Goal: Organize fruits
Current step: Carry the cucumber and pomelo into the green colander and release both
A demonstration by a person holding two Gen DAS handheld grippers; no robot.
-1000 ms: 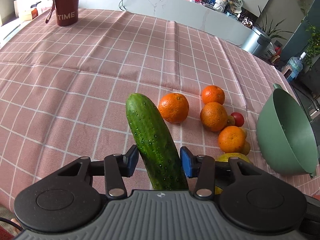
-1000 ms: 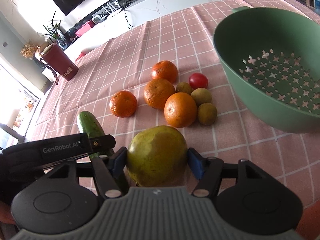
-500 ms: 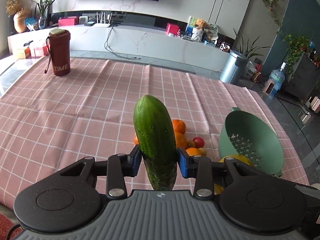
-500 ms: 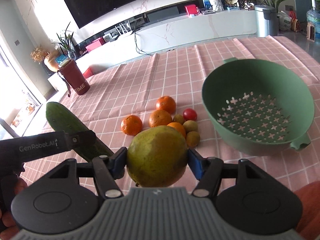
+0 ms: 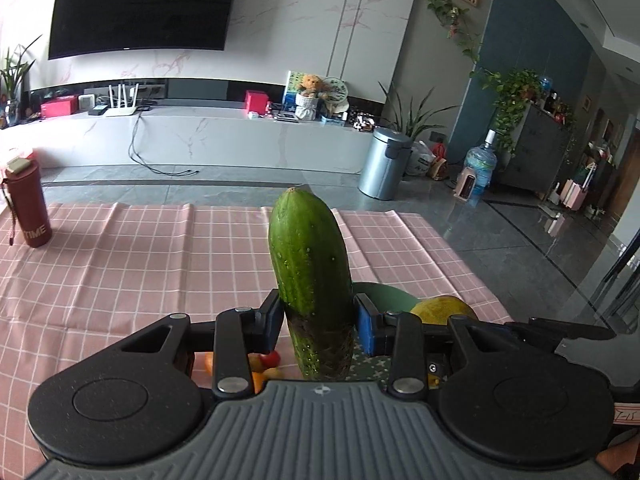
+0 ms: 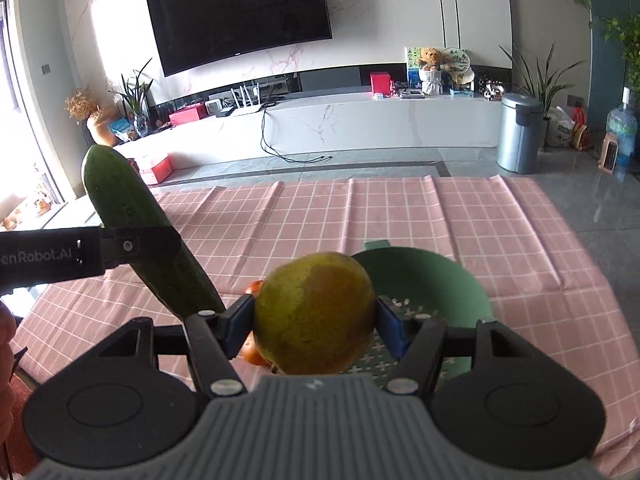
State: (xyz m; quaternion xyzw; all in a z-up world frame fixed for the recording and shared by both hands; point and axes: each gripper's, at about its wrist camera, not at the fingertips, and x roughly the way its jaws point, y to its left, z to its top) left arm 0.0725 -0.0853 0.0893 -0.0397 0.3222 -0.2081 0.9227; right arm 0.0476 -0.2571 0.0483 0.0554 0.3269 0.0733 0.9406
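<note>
My left gripper [image 5: 318, 316] is shut on a dark green cucumber [image 5: 308, 264], which sticks up and forward above the pink checked tablecloth [image 5: 160, 264]. My right gripper [image 6: 316, 328] is shut on a yellow-green pear-like fruit [image 6: 316, 316]. Both are held in the air. The green colander [image 6: 440, 280] sits on the table just beyond and right of the right gripper. Oranges [image 5: 256, 380] and a small red tomato [image 5: 272, 358] peek out under the left fingers. In the right wrist view the cucumber [image 6: 132, 216] slants at left, held by the left gripper's black finger [image 6: 132, 246].
A dark red bottle [image 5: 28, 204] stands at the table's far left corner. The table's far edge [image 6: 360, 182] drops to a grey tiled floor. Beyond it stand a white TV cabinet [image 6: 360, 124] and a metal bin [image 6: 520, 132].
Both grippers have risen and tipped upward with their fruit, so the room now fills the views. The left jaws, a second ago loose around the cucumber, now pinch it.
</note>
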